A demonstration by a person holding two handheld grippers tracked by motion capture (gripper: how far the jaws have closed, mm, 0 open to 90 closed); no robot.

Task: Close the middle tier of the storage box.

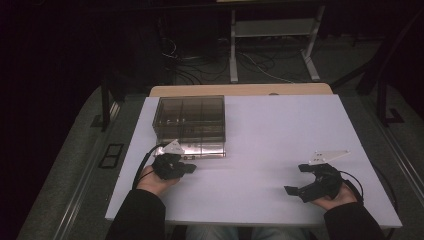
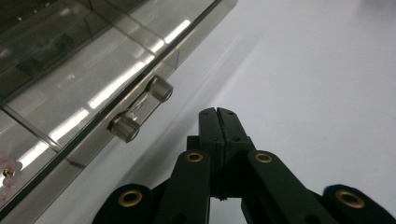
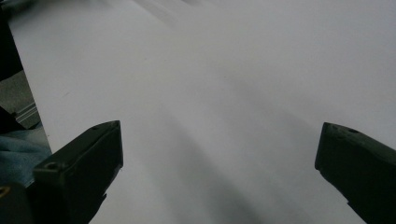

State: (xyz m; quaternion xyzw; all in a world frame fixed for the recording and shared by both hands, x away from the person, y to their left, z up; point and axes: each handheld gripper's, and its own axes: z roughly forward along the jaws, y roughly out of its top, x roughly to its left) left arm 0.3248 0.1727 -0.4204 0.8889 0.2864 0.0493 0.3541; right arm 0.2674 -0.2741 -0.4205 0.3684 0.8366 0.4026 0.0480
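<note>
Jaws of the left gripper point(image 2: 218, 112) are clenched tight w/ nothing between them, tips meeting in a thin seam. They sit just right of the handle point(image 2: 141, 108), a clear bar on two stubby posts on the drawer front point(image 2: 88, 100), near it but not touching. In the high view the left gripper point(image 1: 191, 169) rests low on the table point(image 1: 280, 130), just in front of the box point(image 1: 190, 117), approx. at its near edge. Box is smoky, see-through, split into compartments, standing at the table's far left; what's inside is too dim to tell. Left hand point(image 1: 152, 181) comes in from the near edge, dark sleeve behind it.

Right gripper point(image 1: 295, 179) is well apart, near the table's right front corner; jaws spread wide, released, bare white tabletop between them. Right hand point(image 1: 337, 197) holds it low over the surface.
</note>
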